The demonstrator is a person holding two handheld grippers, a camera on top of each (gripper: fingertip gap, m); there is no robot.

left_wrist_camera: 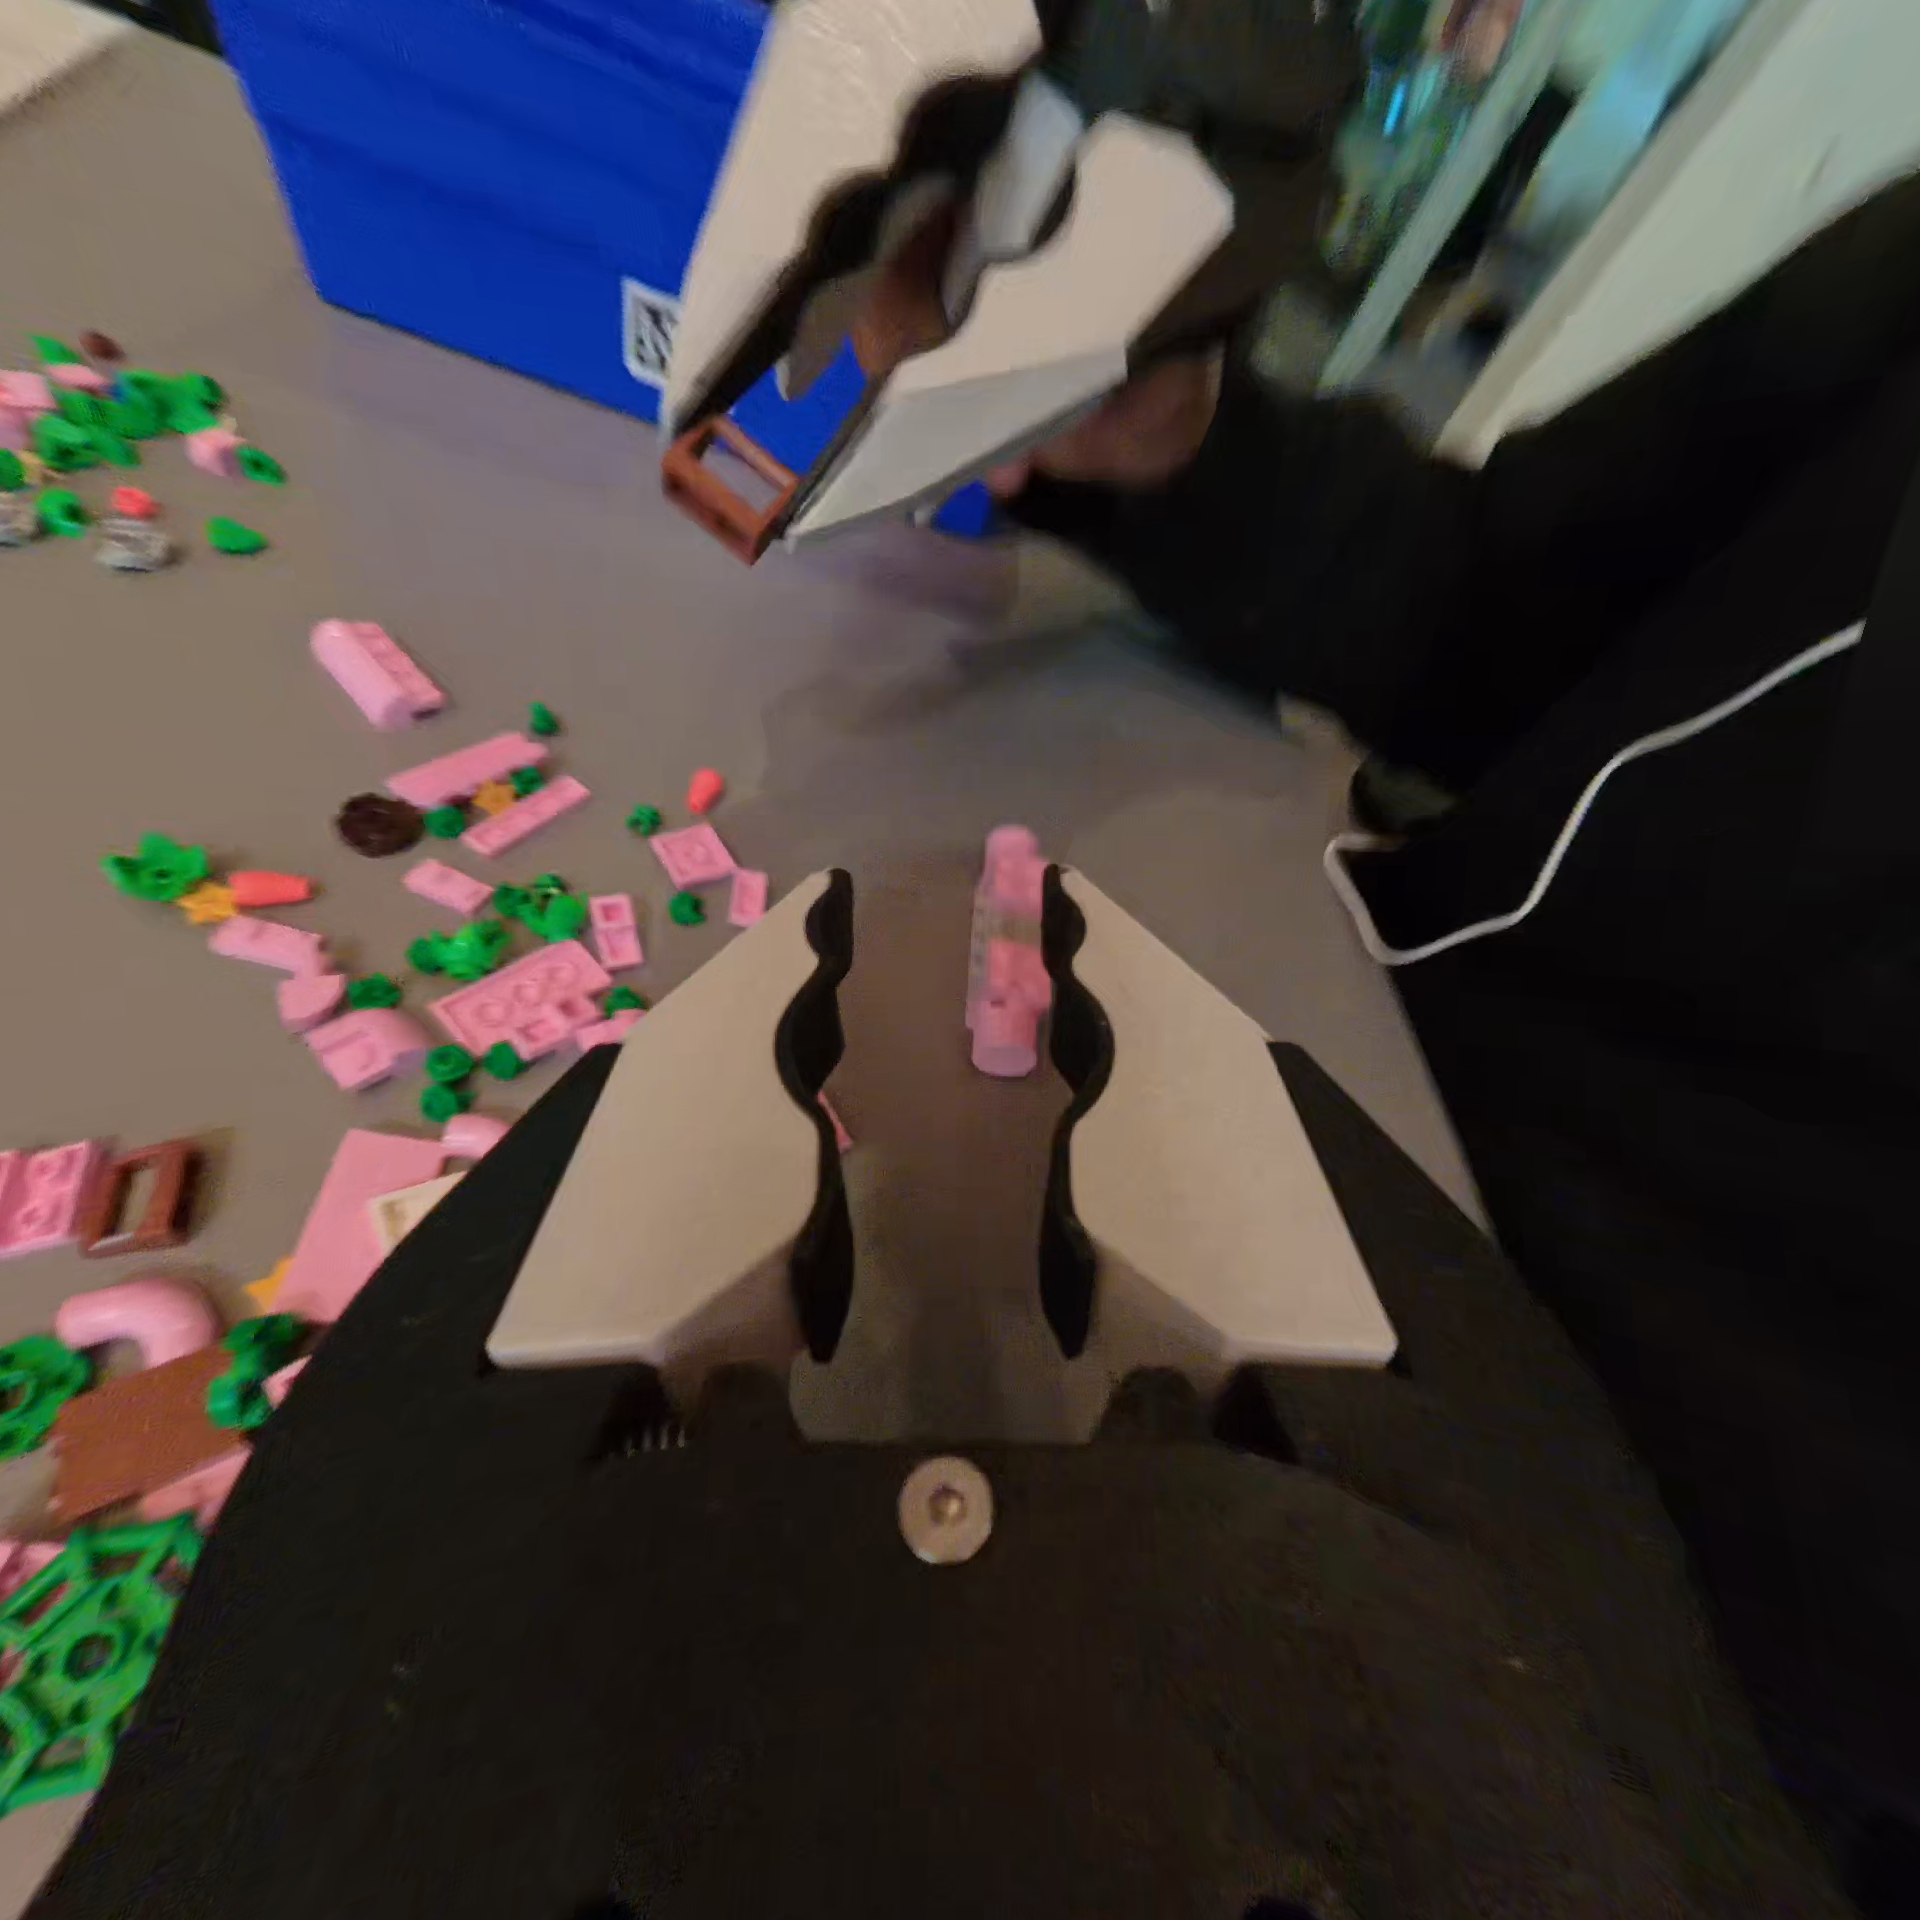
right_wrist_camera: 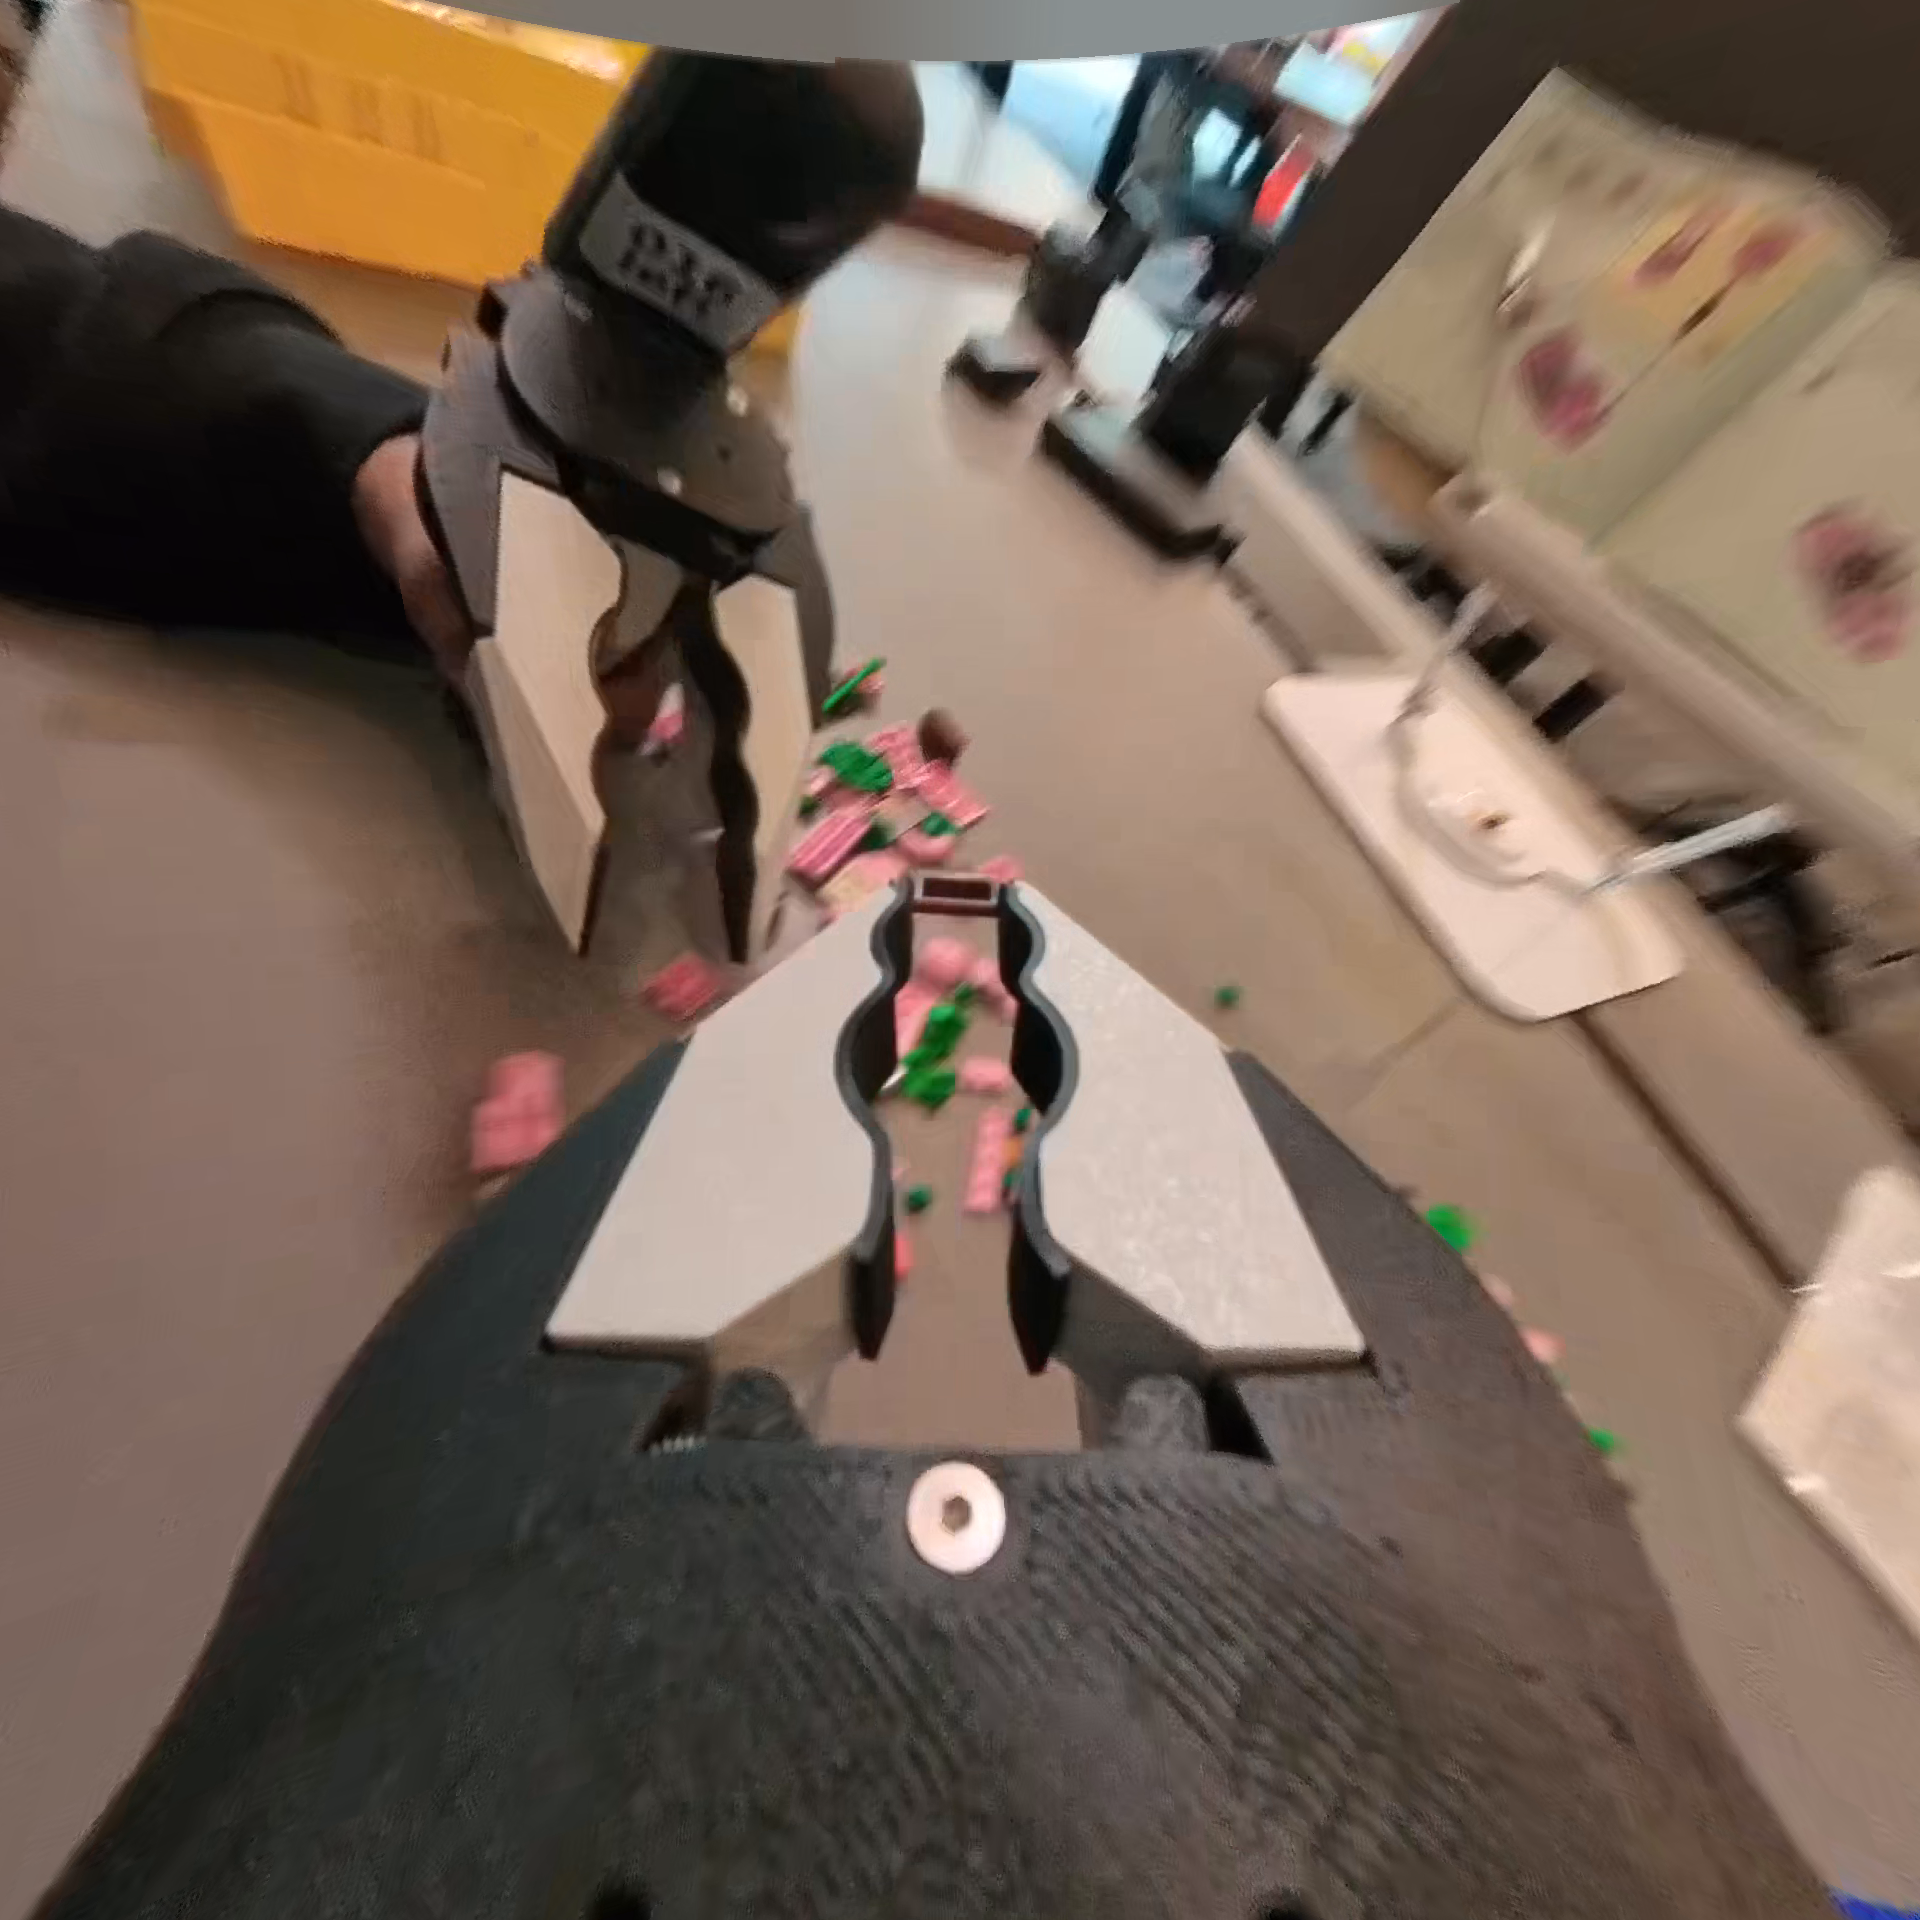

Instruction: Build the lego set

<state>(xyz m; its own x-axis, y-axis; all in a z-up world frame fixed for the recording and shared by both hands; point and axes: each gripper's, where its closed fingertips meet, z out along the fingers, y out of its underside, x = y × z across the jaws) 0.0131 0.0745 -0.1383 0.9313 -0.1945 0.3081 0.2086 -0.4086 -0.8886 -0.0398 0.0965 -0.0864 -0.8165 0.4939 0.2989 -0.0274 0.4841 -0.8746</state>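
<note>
My left gripper (left_wrist_camera: 943, 894) is open low over the grey table (left_wrist_camera: 582, 582). A narrow pink brick assembly (left_wrist_camera: 1003, 956) sits between its fingers, right beside the right finger's pad and apart from the left one. My right gripper (right_wrist_camera: 956, 904) is shut on a small brown window frame (right_wrist_camera: 958, 891), pinched at its fingertips above the table. In the left wrist view the right gripper (left_wrist_camera: 743, 468) hangs above and beyond the left one with the brown frame (left_wrist_camera: 717, 504) at its tips. In the right wrist view the left gripper (right_wrist_camera: 660, 945) points down, its jaws apart.
Loose pink and green pieces (left_wrist_camera: 499, 935) cover the table's left side, with a second brown frame (left_wrist_camera: 145, 1195) and a green lattice piece (left_wrist_camera: 73, 1662). A blue bin (left_wrist_camera: 499, 187) stands behind. A white cable (left_wrist_camera: 1558, 831) runs off the right edge. A yellow box (right_wrist_camera: 364, 135) lies farther off. About 8 cm separates my left fingertips from my right.
</note>
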